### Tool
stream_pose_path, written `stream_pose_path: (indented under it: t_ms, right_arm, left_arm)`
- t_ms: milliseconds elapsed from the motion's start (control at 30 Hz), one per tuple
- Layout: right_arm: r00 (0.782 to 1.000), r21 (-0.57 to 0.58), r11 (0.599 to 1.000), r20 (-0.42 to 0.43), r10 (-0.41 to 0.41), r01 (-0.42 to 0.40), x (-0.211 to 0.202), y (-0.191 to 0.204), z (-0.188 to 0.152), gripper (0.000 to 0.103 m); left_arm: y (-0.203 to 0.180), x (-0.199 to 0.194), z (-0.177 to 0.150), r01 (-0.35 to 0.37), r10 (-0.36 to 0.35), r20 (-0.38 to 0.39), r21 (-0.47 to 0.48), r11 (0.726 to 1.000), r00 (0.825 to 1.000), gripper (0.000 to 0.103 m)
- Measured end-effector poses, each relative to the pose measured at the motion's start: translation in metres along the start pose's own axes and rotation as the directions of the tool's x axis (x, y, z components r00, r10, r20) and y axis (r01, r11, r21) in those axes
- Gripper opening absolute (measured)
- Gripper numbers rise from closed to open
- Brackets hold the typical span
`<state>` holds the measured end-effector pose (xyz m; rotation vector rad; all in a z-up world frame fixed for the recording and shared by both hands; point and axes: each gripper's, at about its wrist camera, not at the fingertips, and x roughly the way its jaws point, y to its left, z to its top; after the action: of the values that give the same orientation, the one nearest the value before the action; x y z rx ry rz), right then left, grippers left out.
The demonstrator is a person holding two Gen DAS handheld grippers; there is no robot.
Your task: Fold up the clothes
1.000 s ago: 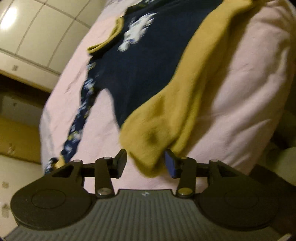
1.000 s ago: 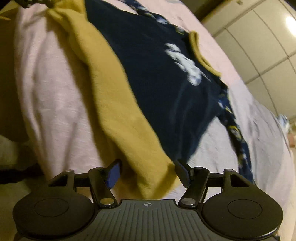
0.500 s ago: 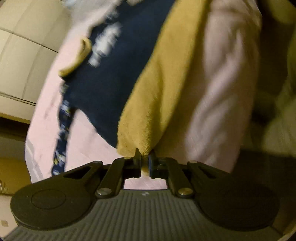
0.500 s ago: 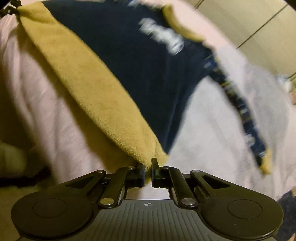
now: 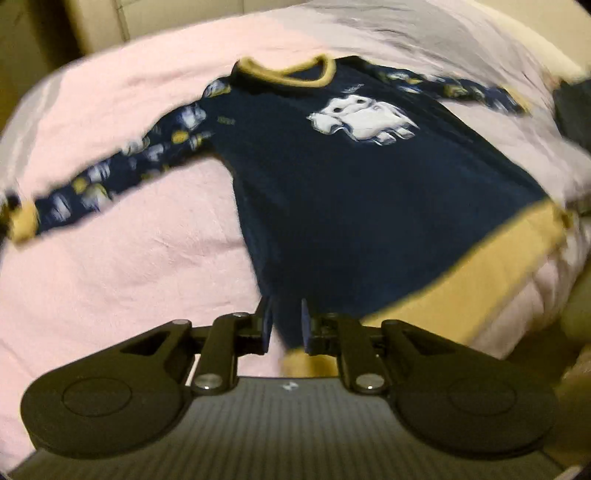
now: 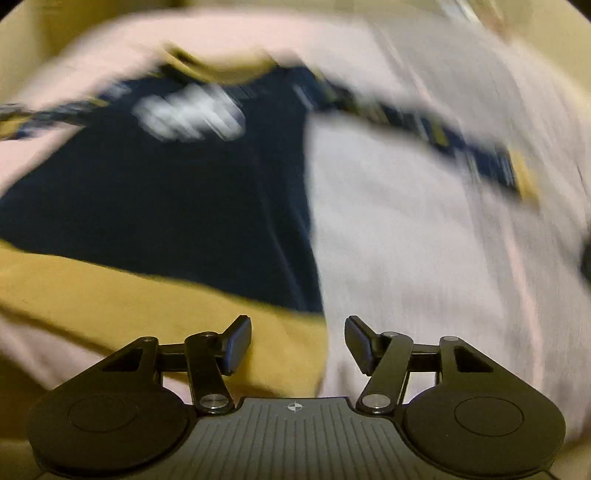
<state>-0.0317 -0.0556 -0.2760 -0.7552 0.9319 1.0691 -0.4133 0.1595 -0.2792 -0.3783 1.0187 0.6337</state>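
A navy long-sleeved top (image 5: 354, 206) with a white print, yellow collar and wide yellow hem (image 5: 476, 273) lies spread flat on the pink bed cover (image 5: 122, 273), both sleeves stretched out. My left gripper (image 5: 284, 325) is at the hem's left corner, jaws a narrow gap apart with the cloth between them. In the blurred right wrist view the top (image 6: 177, 206) lies ahead, and my right gripper (image 6: 298, 345) is open over the hem's right corner (image 6: 207, 321), not holding it.
The bed cover (image 6: 424, 258) reaches the near edge just under both grippers. A dark object (image 5: 576, 110) lies at the far right of the bed. Pale cupboard doors (image 5: 92, 26) stand behind the bed.
Both grippers were shut on the yellow hem corners half a second ago. The top now lies spread flat; the right gripper has opened and let go, and the left jaws have parted slightly.
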Motion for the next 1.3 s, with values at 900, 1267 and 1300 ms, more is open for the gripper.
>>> stream_pose_path:
  t_ms: [900,1267,1300]
  right_arm:
    - [0.952,0.858,0.433,0.306,-0.001,-0.276,0.062,-0.38,0.128,0.06]
    - [0.922,0.798,0.462,0.338,0.188,-0.387,0.136,-0.469,0.196,0.037]
    - [0.928,0.785,0.496,0.313,0.2,-0.372,0.142,-0.468,0.198,0.037]
  left_arm:
    - [-0.156,0.158,0.227,0.066,-0.087,-0.039,-0.375,0.925,0.995,0.022]
    - [-0.181,0.166,0.24,-0.042,0.001,-0.106,-0.383,0.923,0.994,0.022]
    - [-0.182,0.168,0.24,-0.045,0.002,-0.109,-0.388,0.921,0.994,0.022]
